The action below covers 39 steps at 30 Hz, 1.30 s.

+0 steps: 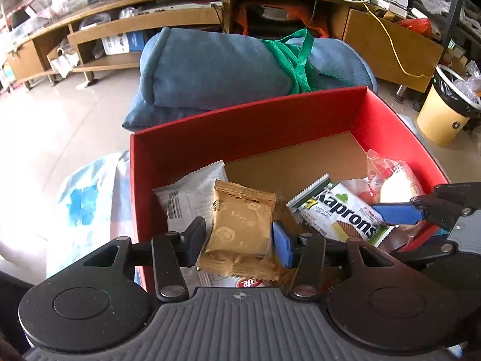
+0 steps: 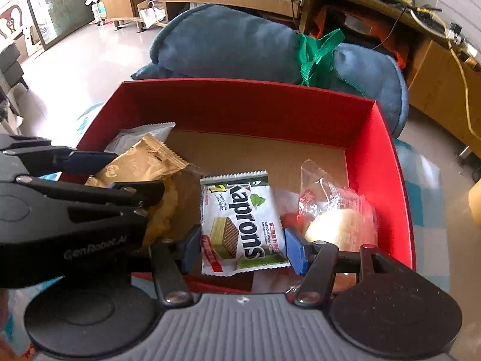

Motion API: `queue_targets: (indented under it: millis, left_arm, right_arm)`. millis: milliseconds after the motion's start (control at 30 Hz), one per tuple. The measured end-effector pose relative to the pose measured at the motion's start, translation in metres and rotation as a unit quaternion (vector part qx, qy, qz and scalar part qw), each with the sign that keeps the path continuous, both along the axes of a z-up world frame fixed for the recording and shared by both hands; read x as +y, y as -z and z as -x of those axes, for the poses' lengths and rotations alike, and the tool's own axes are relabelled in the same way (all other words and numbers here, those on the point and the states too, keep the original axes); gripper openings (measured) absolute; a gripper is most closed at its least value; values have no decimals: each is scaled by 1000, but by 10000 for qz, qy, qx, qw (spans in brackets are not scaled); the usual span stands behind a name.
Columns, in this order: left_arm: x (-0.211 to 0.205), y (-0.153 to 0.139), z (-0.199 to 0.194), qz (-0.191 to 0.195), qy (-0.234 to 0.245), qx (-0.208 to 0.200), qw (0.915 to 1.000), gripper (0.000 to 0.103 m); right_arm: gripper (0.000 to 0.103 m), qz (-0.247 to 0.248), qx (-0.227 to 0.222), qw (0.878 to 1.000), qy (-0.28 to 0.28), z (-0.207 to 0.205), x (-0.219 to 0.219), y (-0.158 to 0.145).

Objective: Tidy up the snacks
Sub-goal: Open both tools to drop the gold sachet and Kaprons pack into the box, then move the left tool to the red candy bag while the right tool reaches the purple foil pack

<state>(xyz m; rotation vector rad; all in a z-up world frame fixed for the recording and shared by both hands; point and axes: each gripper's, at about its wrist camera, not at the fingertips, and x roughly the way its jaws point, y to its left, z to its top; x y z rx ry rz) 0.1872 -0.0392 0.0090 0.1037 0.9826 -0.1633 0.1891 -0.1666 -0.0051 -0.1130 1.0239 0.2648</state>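
A red box (image 1: 240,126) (image 2: 246,105) holds several snacks. My left gripper (image 1: 239,234) is shut on a gold snack packet (image 1: 240,225) and holds it over the box's near left side. The packet also shows in the right wrist view (image 2: 135,162). My right gripper (image 2: 242,240) is shut on a white Kaprons wafer packet (image 2: 240,219), held over the box's near middle. The wafer packet shows in the left wrist view too (image 1: 339,210). A clear-wrapped bun (image 2: 336,216) lies at the box's right, and a white packet (image 1: 189,192) lies at its left.
A blue cushion (image 1: 225,69) tied with a green strap (image 1: 300,60) lies just behind the box. A wooden TV shelf (image 1: 144,27) runs along the back. A yellow bin (image 1: 445,111) stands to the right. A light blue patterned cloth (image 1: 90,204) lies under the box.
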Motion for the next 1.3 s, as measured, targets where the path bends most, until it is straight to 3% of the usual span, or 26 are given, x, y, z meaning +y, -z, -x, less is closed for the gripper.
queue_targets:
  millis: [133, 467, 1000, 1300]
  left_arm:
    - [2, -4, 1, -55, -103, -47, 9999, 70]
    - [9, -22, 7, 140, -231, -199, 9994, 78]
    - [28, -39, 24, 296, -360, -301, 9985, 83]
    - [24, -39, 34, 278, -174, -229, 9992, 83]
  right_arm:
    - [62, 36, -87, 9999, 43, 4, -1, -4]
    - [71, -103, -438, 9987, 246, 16, -7, -26]
    - [75, -163, -787, 9961, 370, 41, -15, -47]
    - [75, -496, -896, 9900, 968, 52, -52, -62]
